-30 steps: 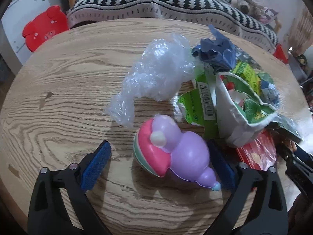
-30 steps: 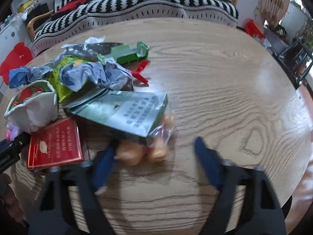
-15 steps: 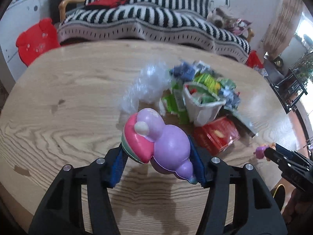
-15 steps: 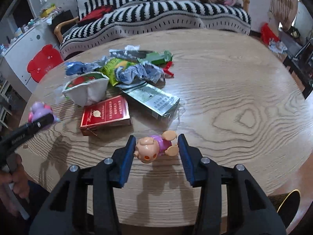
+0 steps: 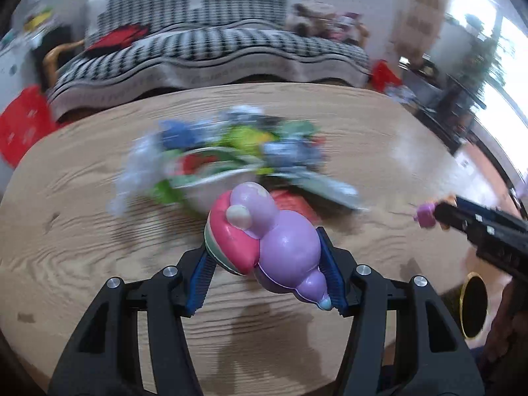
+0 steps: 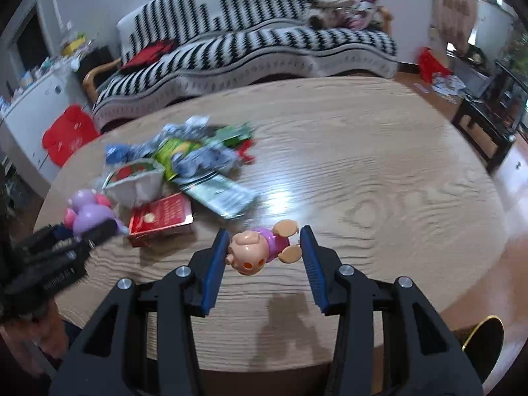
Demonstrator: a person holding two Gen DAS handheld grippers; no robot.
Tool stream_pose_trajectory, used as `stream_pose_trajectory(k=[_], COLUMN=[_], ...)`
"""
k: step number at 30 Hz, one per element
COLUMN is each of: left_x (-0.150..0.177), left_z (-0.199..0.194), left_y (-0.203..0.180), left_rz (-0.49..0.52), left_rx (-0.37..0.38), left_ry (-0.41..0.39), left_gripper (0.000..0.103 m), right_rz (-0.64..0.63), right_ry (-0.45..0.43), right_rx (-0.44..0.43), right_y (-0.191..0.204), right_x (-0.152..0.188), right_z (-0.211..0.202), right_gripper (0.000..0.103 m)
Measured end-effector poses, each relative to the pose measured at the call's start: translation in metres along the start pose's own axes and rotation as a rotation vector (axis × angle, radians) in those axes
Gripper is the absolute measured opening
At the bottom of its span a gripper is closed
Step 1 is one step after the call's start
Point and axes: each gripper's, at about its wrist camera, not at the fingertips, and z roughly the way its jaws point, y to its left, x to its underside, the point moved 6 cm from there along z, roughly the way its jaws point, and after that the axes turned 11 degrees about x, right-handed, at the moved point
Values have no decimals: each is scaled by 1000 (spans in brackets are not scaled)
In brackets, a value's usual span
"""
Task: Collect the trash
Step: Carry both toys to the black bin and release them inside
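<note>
My left gripper point(image 5: 267, 270) is shut on a purple and pink toy point(image 5: 267, 241) and holds it above the wooden table point(image 5: 66, 231). My right gripper point(image 6: 264, 257) is shut on a small pink pig doll point(image 6: 260, 247), also lifted over the table point(image 6: 379, 181). A pile of trash point(image 6: 184, 158) lies on the table's left half: crumpled wrappers, a torn white cup point(image 6: 138, 184), a red packet point(image 6: 161, 214) and a green-grey packet point(image 6: 221, 191). The pile is blurred in the left wrist view point(image 5: 231, 155). The right gripper shows at the right edge there point(image 5: 425, 214).
A black-and-white striped sofa point(image 6: 247, 46) stands behind the table. A red stool point(image 6: 66, 135) is at the left. A dark side table point(image 6: 488, 118) stands at the right. A round black and gold object point(image 6: 485, 333) lies below the table's near right edge.
Both grippers have risen and pulled back from the pile with their toys. A second ago both were open around the toys on the table.
</note>
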Motion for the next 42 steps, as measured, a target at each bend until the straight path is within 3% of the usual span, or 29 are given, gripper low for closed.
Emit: stream_pose_trajectory(k=[3, 9, 17, 20, 23, 27, 32, 37, 38, 40, 42], left_x=[-1, 11, 76, 115, 160, 211, 232, 235, 234, 234, 235], left_z=[16, 54, 97, 119, 140, 162, 186, 204, 207, 210, 210], left_y=[-51, -168, -358, -419, -470, -506, -528, -544, -545, -551, -553], left_rz=[80, 256, 455, 483, 535, 576, 579, 567, 563, 565, 566], left_rx=[68, 224, 531, 637, 699, 744, 768, 797, 802, 822, 830], left_ry=[18, 85, 246, 340, 410, 496, 545, 556, 549, 533, 525], left_gripper=[57, 57, 57, 57, 57, 57, 57, 62, 64, 81, 84], right_rz=[86, 304, 621, 739, 827, 933, 1002, 1058, 1068, 1091, 1085], right_ry=[-9, -33, 42, 103, 160, 203, 237, 237, 235, 212, 195], right_rx=[42, 208, 491, 534, 565, 555, 565, 569, 569, 576, 593], right_y=[-51, -191, -375, -419, -450, -479, -493, -500, -500, -505, -505], right_x=[2, 29, 128, 169, 202, 239, 264, 268, 265, 265, 261], right_z=[-14, -50, -91, -92, -90, -88, -88, -82, -80, -83, -87], right_gripper=[44, 45, 45, 45, 45, 45, 45, 45, 47, 68, 74])
